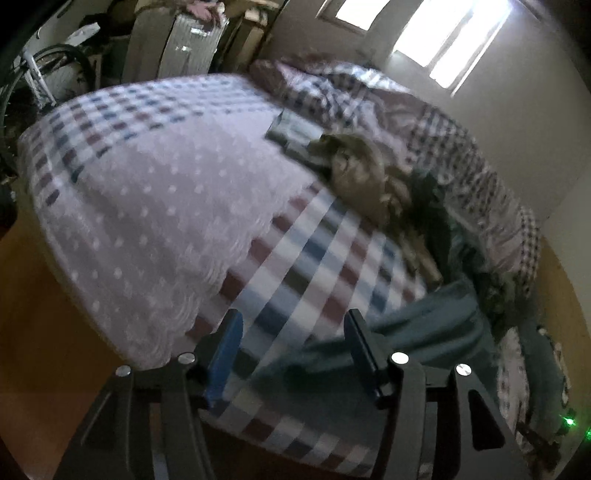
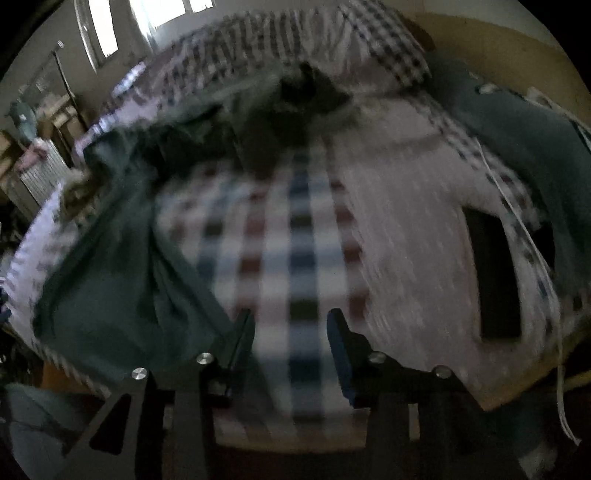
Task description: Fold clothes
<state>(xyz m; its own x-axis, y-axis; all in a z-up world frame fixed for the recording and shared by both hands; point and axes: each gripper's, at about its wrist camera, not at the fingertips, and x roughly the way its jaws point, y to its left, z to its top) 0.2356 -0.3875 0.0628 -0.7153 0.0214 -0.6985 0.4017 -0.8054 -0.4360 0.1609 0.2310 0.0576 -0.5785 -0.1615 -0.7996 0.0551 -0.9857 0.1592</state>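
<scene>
- Daylight comes through the window (image 1: pixel 448 38) at the upper right of the left wrist view; its panes are blown out to plain white glare.
- In the right wrist view the same kind of glare sits at the top left, at a second bright window (image 2: pixel 147 22).
- The room is dim otherwise; the lower part of both frames lies in shadow.
- The left wrist view is slightly smeared; the checked bedspread (image 1: pixel 295 266) shows soft edges.
- The right wrist view is heavily motion-blurred, its checks (image 2: pixel 280 251) streaked.
- Fisheye bending curves the edges; corners are black.
- A green glint (image 1: pixel 569 421) shows at lower right.
</scene>
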